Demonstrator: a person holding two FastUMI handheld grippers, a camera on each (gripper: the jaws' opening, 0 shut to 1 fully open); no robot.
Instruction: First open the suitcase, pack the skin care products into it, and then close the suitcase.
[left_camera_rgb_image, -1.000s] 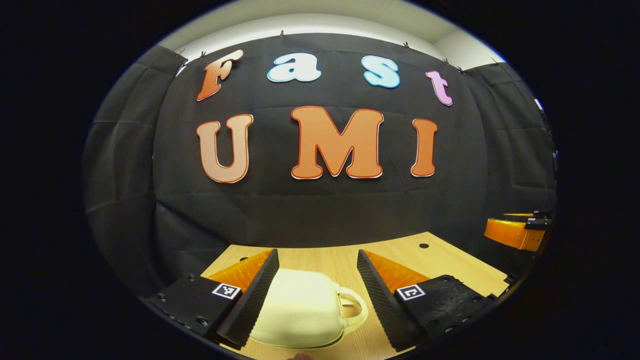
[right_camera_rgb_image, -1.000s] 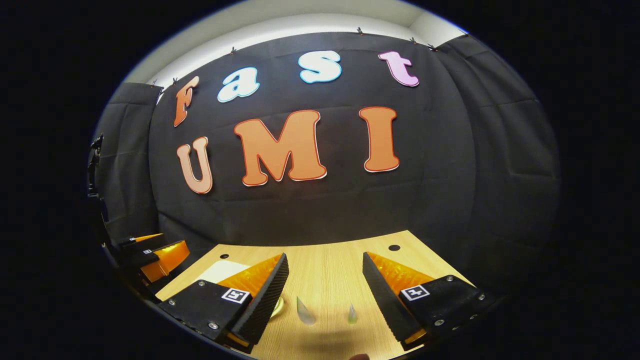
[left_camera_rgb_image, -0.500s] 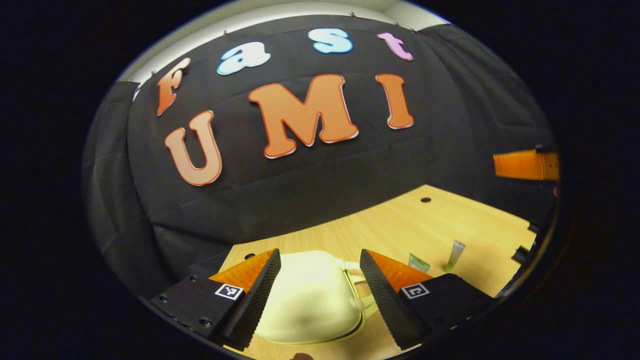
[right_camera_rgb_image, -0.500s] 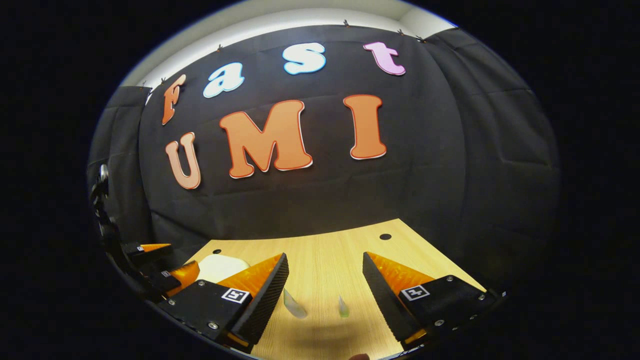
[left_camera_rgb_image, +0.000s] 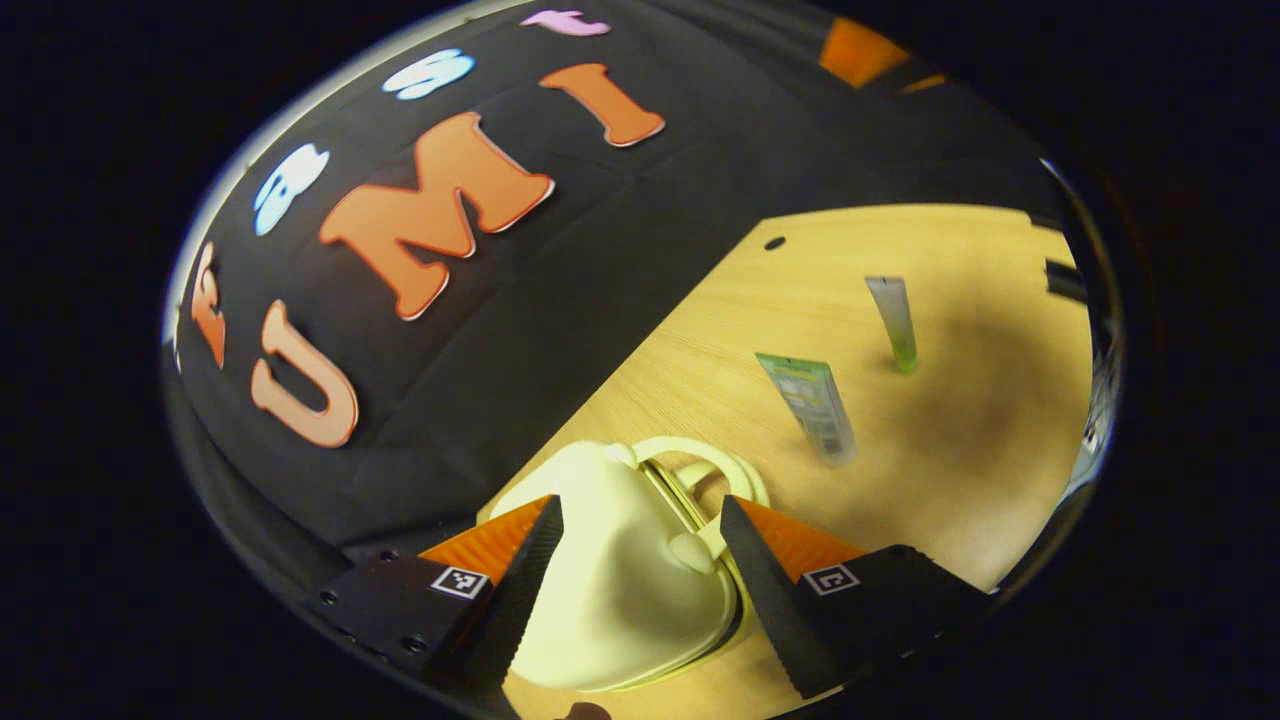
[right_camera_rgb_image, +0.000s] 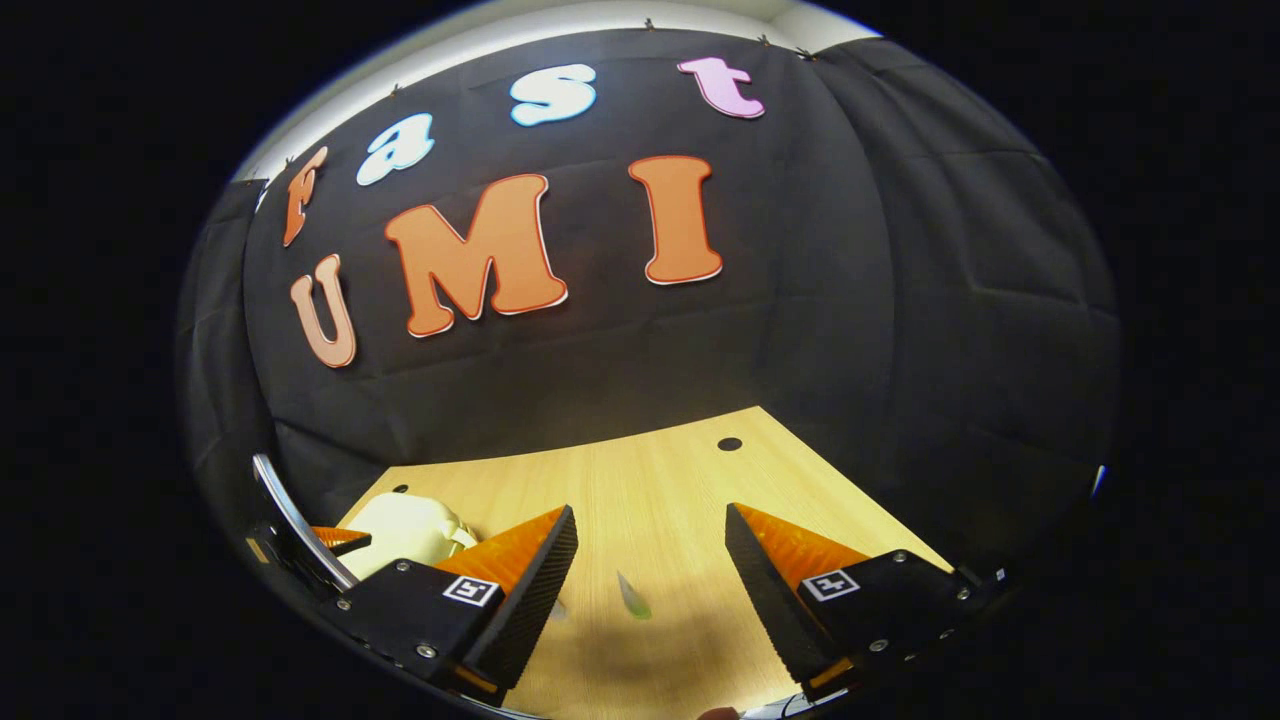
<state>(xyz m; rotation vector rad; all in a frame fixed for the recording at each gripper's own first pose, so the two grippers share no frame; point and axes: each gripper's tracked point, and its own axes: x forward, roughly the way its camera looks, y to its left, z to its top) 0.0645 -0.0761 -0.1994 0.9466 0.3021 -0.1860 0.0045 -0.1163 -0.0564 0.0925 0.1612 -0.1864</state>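
your left hand-held gripper (left_camera_rgb_image: 640, 575) hangs open over the small cream suitcase (left_camera_rgb_image: 620, 590) — a smooth, rigid shell, likely slippery; take its looped handle (left_camera_rgb_image: 735, 475). right hand-held gripper (right_camera_rgb_image: 650, 585) open too.

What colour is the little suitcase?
Pale cream-yellow suitcase, plain, no pattern; it shows best in the left gripper view.

The small cream hard-shell plastic suitcase (left_camera_rgb_image: 620, 590) is showing a smooth, faintly glossy skin, with a thin metallic-looking trim (left_camera_rgb_image: 672, 497) running along its seam. At about two o'clock from it, the slim green-capped plastic tube (left_camera_rgb_image: 893, 318) and the wider green-printed plastic tube (left_camera_rgb_image: 815, 405) are lying on the pale wood-grain tabletop (left_camera_rgb_image: 960, 440), which is looking matt. The black booth cloth (right_camera_rgb_image: 860, 300) is hanging matt and creased.
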